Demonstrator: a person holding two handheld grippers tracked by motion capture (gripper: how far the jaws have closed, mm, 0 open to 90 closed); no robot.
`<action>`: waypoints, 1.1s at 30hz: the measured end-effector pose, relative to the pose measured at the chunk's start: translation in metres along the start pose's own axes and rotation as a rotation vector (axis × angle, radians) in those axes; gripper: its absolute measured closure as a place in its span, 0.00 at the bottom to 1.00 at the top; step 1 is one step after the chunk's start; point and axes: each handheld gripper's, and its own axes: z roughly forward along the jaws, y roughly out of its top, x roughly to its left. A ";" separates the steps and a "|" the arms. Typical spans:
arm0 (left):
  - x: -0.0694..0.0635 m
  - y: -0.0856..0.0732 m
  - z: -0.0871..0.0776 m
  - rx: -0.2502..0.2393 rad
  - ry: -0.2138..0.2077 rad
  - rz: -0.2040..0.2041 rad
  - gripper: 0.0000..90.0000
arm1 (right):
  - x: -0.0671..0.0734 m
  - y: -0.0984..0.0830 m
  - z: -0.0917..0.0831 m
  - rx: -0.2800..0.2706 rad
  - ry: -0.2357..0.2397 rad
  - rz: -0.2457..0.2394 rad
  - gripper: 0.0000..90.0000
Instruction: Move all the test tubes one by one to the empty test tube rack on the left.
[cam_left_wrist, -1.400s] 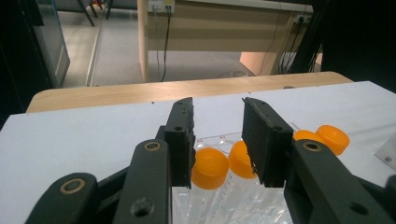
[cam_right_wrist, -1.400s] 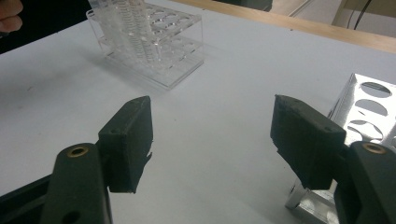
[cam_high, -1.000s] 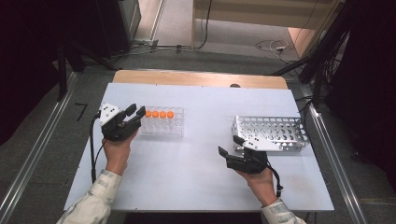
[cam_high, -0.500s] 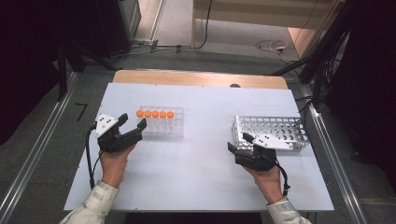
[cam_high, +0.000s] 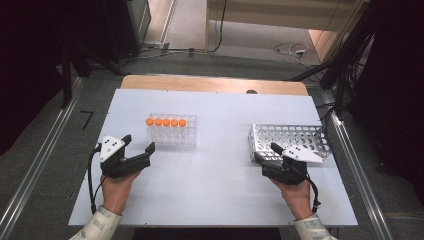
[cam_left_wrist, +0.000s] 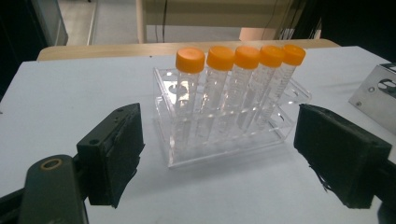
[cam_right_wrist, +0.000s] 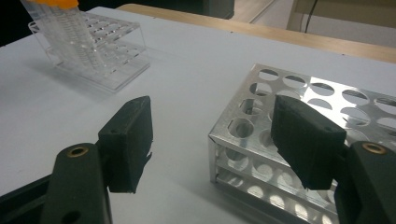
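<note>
A clear plastic rack (cam_high: 171, 135) (cam_left_wrist: 224, 135) holds a row of several orange-capped tubes (cam_high: 165, 122) (cam_left_wrist: 236, 56), all upright. My left gripper (cam_high: 138, 145) (cam_left_wrist: 219, 133) sits a little in front and left of it. Its jaws have just been opening and now stand wide, with nothing between the pads. A perforated metal rack (cam_high: 295, 137) (cam_right_wrist: 299, 93) stands at the right with its holes bare. My right gripper (cam_high: 266, 154) (cam_right_wrist: 212, 119) is open at its near left corner, and that corner lies between the jaws.
The white tabletop (cam_high: 220, 185) has free room between the two racks and along the near edge. A wooden strip (cam_high: 210, 84) runs along the far edge. Cables (cam_high: 290, 49) lie on the floor beyond, and metal rails flank the table.
My left gripper drew back from the clear rack's left end toward the near edge and its jaws opened. My right gripper slid right, up to the metal rack's corner.
</note>
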 end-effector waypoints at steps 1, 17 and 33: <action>0.000 -0.001 -0.001 0.004 0.000 -0.001 0.16 | -0.001 -0.001 -0.002 0.003 -0.007 0.006 0.32; 0.004 -0.012 -0.005 0.048 0.002 0.000 0.11 | -0.015 -0.011 -0.020 0.001 -0.057 0.010 0.32; 0.005 -0.017 -0.014 0.049 -0.002 0.008 0.11 | -0.025 -0.018 -0.027 0.003 -0.088 0.027 0.31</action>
